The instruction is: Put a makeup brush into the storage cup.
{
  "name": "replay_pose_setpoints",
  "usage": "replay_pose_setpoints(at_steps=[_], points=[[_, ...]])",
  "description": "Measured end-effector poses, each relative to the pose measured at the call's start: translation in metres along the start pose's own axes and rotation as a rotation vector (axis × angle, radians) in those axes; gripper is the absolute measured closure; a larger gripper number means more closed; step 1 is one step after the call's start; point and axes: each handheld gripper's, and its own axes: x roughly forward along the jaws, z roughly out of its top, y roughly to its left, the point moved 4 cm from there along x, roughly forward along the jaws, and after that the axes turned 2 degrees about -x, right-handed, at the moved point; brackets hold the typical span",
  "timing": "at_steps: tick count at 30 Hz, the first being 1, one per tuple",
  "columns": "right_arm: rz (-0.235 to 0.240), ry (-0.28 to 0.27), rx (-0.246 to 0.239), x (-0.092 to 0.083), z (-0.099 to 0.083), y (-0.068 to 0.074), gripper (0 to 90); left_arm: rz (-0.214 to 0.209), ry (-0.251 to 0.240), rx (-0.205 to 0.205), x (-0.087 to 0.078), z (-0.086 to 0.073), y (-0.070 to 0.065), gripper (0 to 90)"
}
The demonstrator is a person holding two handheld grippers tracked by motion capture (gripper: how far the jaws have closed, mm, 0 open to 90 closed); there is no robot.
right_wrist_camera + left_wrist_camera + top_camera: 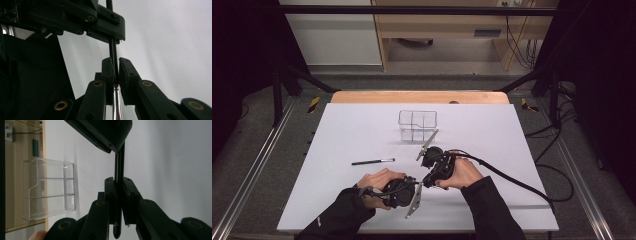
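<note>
Over the near half of the white bench [492,135], seen from the high view, the left tool [414,186] and the right tool [428,179] sit nose to nose, the right one at about one o'clock from the left. What they share is tucked between their housings. A spare pen [373,161] lies loose at ten o'clock from the hands, and a clear box [417,125] stands at twelve o'clock, well apart from both.

In the left gripper view, the left tool is clenched on a thin black held pen [119,165]. The pen runs straight up to twelve o'clock into the dark body of the right tool. The clear box shows off at nine o'clock.

In the right gripper view, the right tool is likewise clamped on the held pen. A chrome stretch [117,100] shows at six o'clock below the pads, and the black shaft climbs to the left tool's jaws at twelve o'clock.

The pen looks light, stiff and slender, so I'd guess it won't bend. The polished chrome looks slippery, so the matt black barrel seems the surer place to grip. With both ends pinned, I'd expect any pull to go best along its length. A sideways twist could lever it out of the pads.
</note>
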Motion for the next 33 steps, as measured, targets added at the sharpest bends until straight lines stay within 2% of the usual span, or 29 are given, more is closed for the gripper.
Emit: replay_pose_setpoints(at_steps=[3,5,7,13,17,18,19,20,21,25,27,28,30,31,33], points=[[-0.012,-0.015,0.001,-0.001,0.000,0.000,80.4,0.000,-0.005,-0.016,0.000,-0.001,0.001,82.9],[-0.038,-0.043,-0.002,-0.005,0.000,0.000,76.5,-0.008,-0.014,-0.052,-0.003,-0.004,0.002,82.9],[-0.053,-0.068,-0.001,-0.008,0.000,0.001,74.8,-0.012,-0.020,-0.069,-0.004,-0.007,0.004,82.9],[-0.113,-0.160,0.006,-0.025,0.000,-0.001,67.1,-0.025,-0.021,-0.113,-0.004,-0.014,0.005,82.9],[-0.167,-0.244,0.026,-0.038,-0.002,-0.006,58.8,-0.034,-0.019,-0.142,-0.005,-0.020,0.005,82.8],[-0.192,-0.272,0.030,-0.041,-0.003,-0.008,55.4,-0.033,-0.019,-0.147,-0.005,-0.021,0.005,82.8],[-0.192,-0.272,0.030,-0.041,-0.003,-0.008,55.4,-0.033,-0.019,-0.147,-0.005,-0.021,0.005,82.8],[-0.239,-0.318,0.045,-0.046,-0.007,-0.012,48.5,-0.037,-0.021,-0.165,-0.006,-0.023,0.005,82.8],[-0.260,-0.339,0.056,-0.048,-0.008,-0.014,46.6,-0.035,-0.028,-0.180,-0.006,-0.026,0.005,82.8],[-0.308,-0.412,0.085,-0.056,-0.016,-0.017,37.3,-0.038,-0.025,-0.232,-0.005,-0.033,0.004,82.8],[-0.332,-0.447,0.107,-0.060,-0.020,-0.018,32.9,-0.040,-0.026,-0.242,-0.005,-0.034,0.004,82.8],[-0.353,-0.476,0.119,-0.063,-0.024,-0.019,27.8,-0.041,-0.030,-0.273,-0.005,-0.037,0.004,82.8],[-0.375,-0.492,0.141,-0.065,-0.028,-0.021,24.7,-0.039,-0.039,-0.298,-0.005,-0.038,0.003,82.8],[-0.375,-0.492,0.141,-0.065,-0.028,-0.021,24.7,-0.039,-0.039,-0.298,-0.005,-0.038,0.003,82.8],[-0.406,-0.513,0.157,-0.067,-0.036,-0.024,21.5,-0.038,-0.053,-0.341,-0.005,-0.042,0.004,82.8]])
